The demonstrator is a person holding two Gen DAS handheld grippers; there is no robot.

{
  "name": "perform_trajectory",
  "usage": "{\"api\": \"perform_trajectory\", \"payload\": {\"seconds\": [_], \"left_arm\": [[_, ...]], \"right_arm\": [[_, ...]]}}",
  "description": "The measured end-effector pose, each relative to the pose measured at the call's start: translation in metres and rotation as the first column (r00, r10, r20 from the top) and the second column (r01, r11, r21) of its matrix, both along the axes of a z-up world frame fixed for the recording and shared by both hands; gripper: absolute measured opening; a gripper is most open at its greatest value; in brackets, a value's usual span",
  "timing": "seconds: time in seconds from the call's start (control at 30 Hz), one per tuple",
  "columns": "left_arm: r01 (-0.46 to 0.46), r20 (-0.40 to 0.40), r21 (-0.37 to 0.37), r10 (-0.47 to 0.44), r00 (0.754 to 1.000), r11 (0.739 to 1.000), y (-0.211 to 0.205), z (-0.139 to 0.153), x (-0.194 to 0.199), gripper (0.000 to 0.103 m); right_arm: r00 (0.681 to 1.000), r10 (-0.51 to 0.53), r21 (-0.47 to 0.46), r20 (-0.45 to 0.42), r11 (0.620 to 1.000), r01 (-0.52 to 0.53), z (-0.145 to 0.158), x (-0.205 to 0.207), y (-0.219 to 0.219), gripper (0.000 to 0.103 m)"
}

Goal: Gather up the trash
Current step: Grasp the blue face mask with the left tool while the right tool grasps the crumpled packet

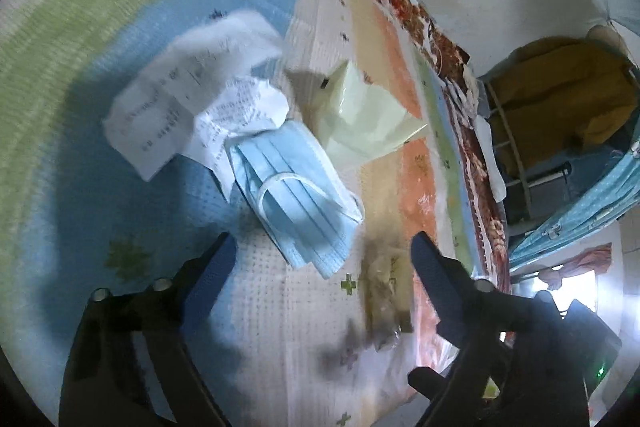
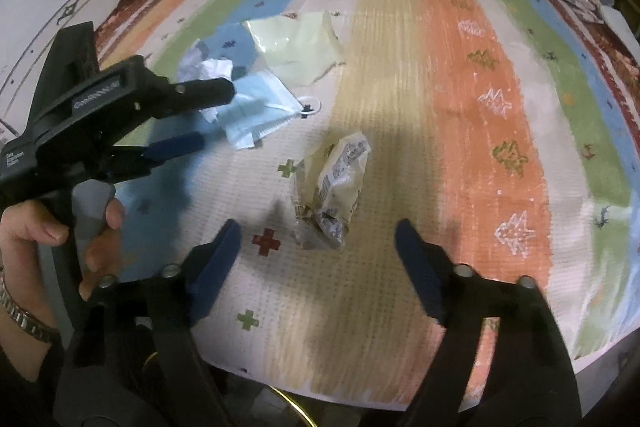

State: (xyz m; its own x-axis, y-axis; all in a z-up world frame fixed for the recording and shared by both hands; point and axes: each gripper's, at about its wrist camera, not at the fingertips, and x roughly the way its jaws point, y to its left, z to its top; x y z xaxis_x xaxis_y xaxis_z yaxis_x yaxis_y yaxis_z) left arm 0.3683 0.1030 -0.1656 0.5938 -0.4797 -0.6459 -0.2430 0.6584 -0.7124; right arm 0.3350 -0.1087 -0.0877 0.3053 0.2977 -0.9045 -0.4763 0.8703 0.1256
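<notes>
Nothing is held yet: the right gripper [image 2: 318, 233] is spread wide just short of the crumpled wrapper [image 2: 338, 183], and the left gripper [image 1: 322, 245] is spread wide before the blue mask [image 1: 294, 187]. Farther off on the striped cloth [image 2: 440, 75], the receipts [image 1: 188, 99] and the pale bag [image 1: 360, 115] are left lying, so all collecting is judged to remain.

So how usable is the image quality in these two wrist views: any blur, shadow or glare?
Left wrist view: motion-smeared, receipts and crumpled wrapper soft, heavy shadow lower left, window glare lower right. Right wrist view: sharper, wrapper print visible though unreadable, strong fisheye bending of the striped mat.
</notes>
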Motion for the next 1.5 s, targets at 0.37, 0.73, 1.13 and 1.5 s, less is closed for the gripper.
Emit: {"api": "perform_trajectory", "payload": {"seconds": [0.37,0.73,1.13,1.5], "left_arm": [[-0.041,-0.033,0.002,0.041,0.999,0.999,0.003,-0.024,0.014,0.016],[0.009,0.01,0.085,-0.01,1.0,0.996,-0.017,0.019,0.005,0.003],[0.051,0.024,0.318,-0.062,0.998,0.947,-0.029,0.094,-0.035,0.003],[0.065,0.049,0.367,-0.09,0.995,0.928,-0.032,0.143,-0.094,0.002]], "right_arm": [[1.0,0.01,-0.018,-0.025,1.0,-0.011,-0.028,0.016,0.016,0.037],[1.0,0.012,-0.017,0.0,1.0,-0.012,-0.015,0.015,0.01,0.015],[0.998,0.065,0.035,0.015,0.997,-0.066,0.032,-0.022,0.005,0.015],[0.994,0.083,0.059,0.066,0.994,-0.087,0.08,-0.058,-0.005,0.015]]}}
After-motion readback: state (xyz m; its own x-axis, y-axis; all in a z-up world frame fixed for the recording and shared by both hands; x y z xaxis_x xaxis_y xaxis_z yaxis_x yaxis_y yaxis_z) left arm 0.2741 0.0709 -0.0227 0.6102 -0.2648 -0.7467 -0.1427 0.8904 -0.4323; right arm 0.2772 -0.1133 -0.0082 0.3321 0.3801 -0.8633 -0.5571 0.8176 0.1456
